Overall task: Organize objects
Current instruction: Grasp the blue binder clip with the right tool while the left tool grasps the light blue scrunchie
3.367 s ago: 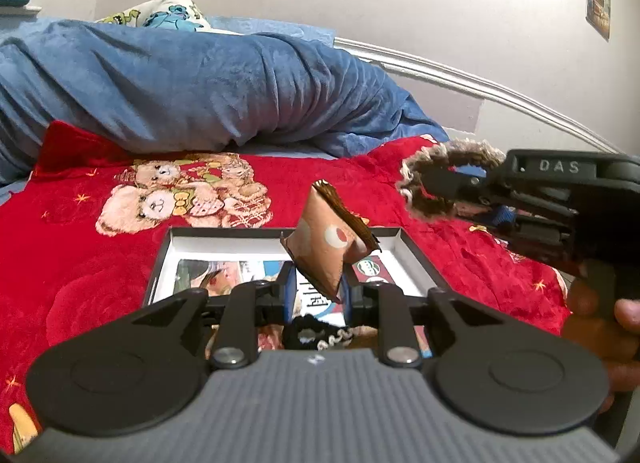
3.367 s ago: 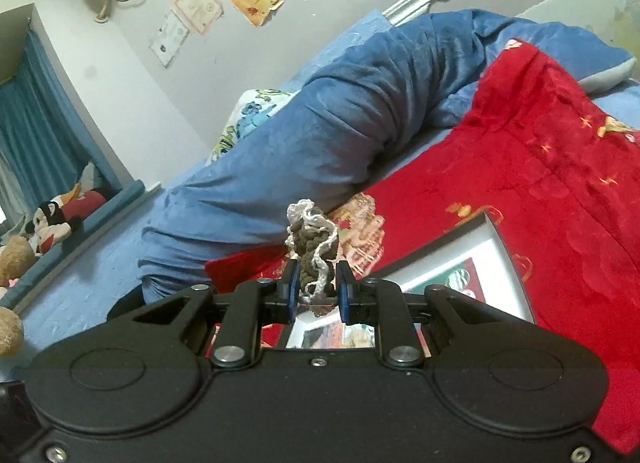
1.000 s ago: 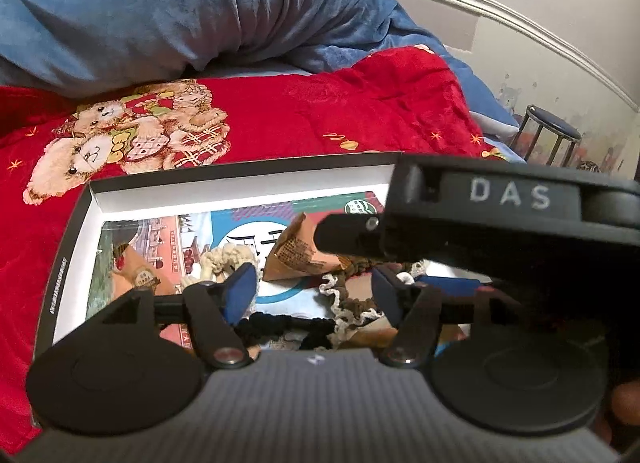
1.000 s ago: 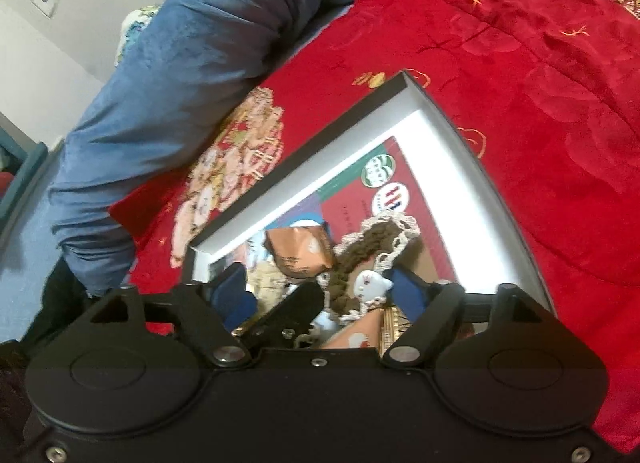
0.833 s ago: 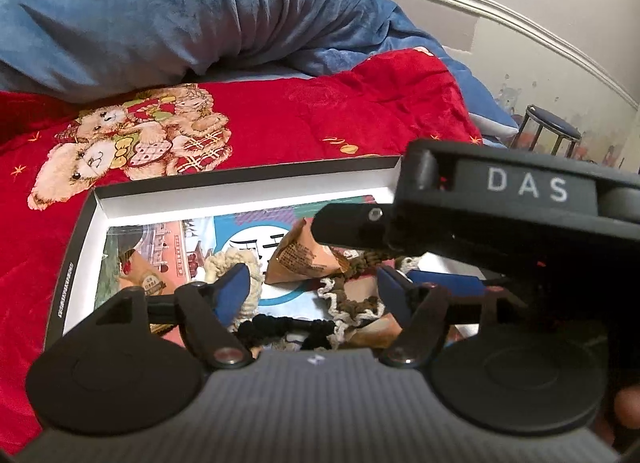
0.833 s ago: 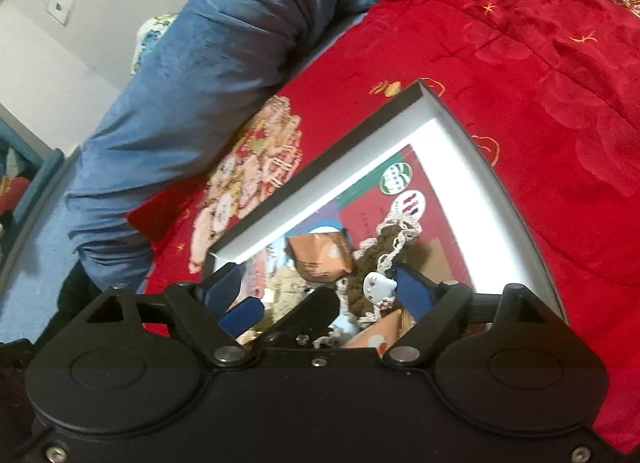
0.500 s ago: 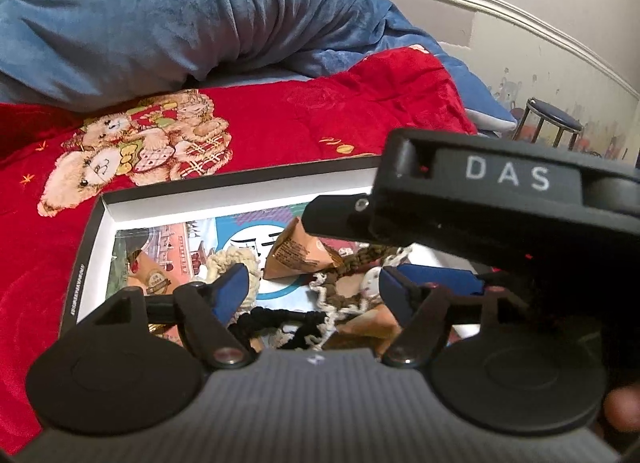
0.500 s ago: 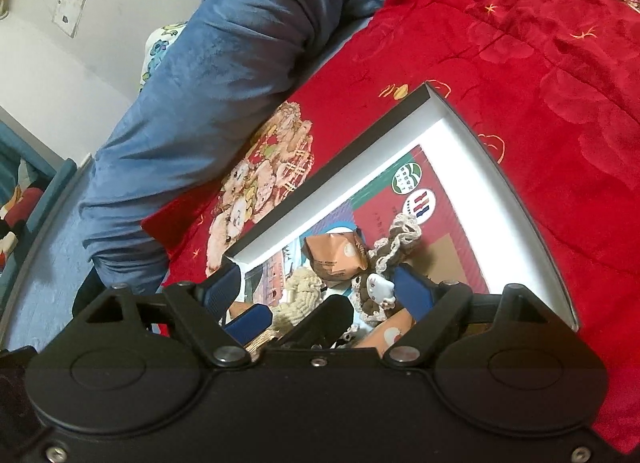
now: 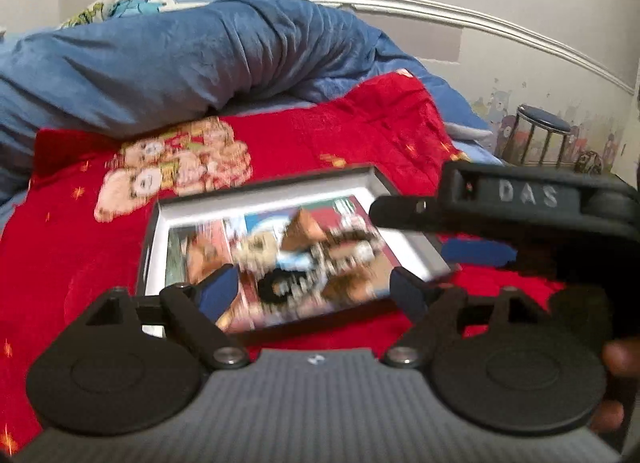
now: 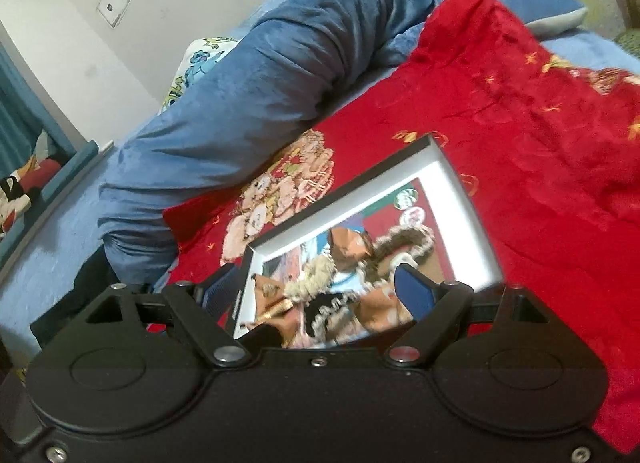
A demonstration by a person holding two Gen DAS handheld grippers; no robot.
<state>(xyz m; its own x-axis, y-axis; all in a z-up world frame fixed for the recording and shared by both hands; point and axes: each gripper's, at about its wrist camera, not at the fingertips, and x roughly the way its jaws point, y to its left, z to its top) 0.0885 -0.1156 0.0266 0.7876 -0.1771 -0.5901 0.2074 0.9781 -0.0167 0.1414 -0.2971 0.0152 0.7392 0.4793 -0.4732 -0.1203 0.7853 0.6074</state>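
A shallow box with a dark rim and white inner walls [image 9: 260, 203] [image 10: 460, 191] lies on the red blanket. Inside it are a brown packet [image 10: 346, 243], a brown lace-edged scrunchie [image 10: 404, 239], a cream scrunchie [image 10: 316, 275] and a black hair tie [image 10: 324, 303]; the left wrist view shows them blurred. My left gripper [image 9: 314, 291] hovers before the box's near edge, its jaws opening with nothing gripped. My right gripper [image 10: 320, 287] is open and empty above the box's near end. Its black body [image 9: 520, 195] sits to the right of the box in the left wrist view.
A rolled blue duvet [image 9: 180, 63] lies across the bed behind the box, with a cartoon pillow [image 10: 200, 59] beyond it. The red blanket [image 10: 540, 123] carries a teddy-bear print [image 9: 172, 171]. A stool [image 9: 544, 135] stands by the far right wall. Plush toys [image 10: 20, 183] sit at the left.
The brown packet and the brown scrunchie, held earlier, now lie in the box. Both grippers have pulled back and up from the box. The left jaws stand wider.
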